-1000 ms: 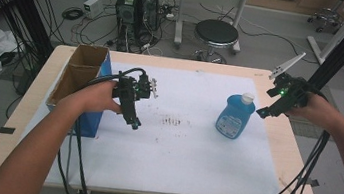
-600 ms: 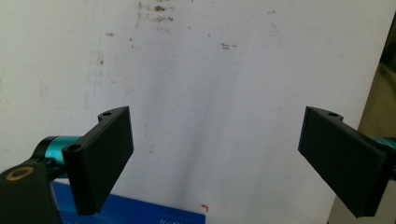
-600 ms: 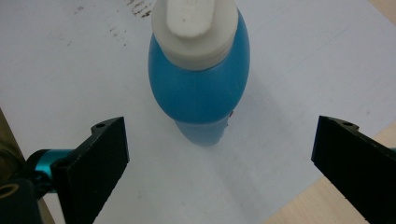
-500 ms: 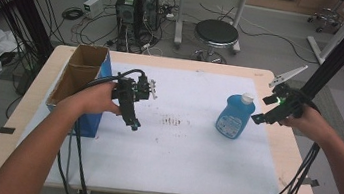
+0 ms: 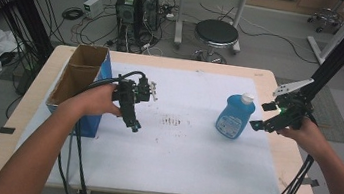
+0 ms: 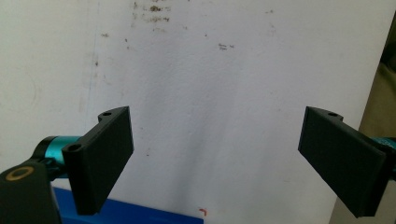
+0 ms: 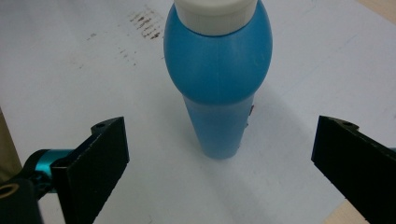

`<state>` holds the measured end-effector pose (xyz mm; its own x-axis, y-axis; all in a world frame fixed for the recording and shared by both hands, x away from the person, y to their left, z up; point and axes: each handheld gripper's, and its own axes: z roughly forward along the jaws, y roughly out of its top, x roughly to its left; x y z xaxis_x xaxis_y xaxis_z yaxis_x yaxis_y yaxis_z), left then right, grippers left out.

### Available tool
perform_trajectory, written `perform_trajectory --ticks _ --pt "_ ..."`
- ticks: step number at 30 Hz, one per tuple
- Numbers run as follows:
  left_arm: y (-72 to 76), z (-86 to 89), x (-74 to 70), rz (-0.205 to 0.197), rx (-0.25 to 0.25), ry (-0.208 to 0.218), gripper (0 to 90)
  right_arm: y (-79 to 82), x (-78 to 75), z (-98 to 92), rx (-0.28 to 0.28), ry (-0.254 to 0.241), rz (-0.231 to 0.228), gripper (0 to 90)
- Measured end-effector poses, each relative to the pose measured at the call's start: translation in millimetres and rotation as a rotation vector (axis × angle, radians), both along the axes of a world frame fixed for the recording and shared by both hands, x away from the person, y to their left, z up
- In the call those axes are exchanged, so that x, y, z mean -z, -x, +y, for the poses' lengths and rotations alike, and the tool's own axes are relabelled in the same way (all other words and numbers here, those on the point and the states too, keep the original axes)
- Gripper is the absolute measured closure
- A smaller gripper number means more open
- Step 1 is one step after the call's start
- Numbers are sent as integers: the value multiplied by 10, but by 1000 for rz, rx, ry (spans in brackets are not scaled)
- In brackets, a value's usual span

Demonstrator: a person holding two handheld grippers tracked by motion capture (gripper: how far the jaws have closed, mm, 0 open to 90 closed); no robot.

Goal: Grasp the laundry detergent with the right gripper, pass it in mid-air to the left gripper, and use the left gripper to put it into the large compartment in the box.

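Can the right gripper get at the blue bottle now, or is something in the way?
Probably yes. The right gripper is open beside the upright blue bottle, and nothing lies between them on the white sheet.

The high view looks forward and down from above the person's side onto the white-covered wooden worktop [image 5: 191, 165]. Each tool view sits close over that sheet; the right one shares the upright blue plastic bottle with a white cap [image 7: 218, 79] with the high view.

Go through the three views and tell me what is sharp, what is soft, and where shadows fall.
High view: even light, slightly soft; bottle edges blur. Left gripper view: the black jaws look soft, the stained white sheet is evenly lit. Right gripper view: the bottle looks sharpest, casting a faint shadow on the sheet to its right.
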<state>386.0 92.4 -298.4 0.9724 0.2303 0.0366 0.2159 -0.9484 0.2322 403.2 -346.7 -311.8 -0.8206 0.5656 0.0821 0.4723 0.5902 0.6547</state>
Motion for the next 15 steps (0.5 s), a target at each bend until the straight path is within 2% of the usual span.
perform_trajectory --ticks 15 --pt "-8 6 13 5 -8 4 103 68 283 1 10 -86 -41 29"
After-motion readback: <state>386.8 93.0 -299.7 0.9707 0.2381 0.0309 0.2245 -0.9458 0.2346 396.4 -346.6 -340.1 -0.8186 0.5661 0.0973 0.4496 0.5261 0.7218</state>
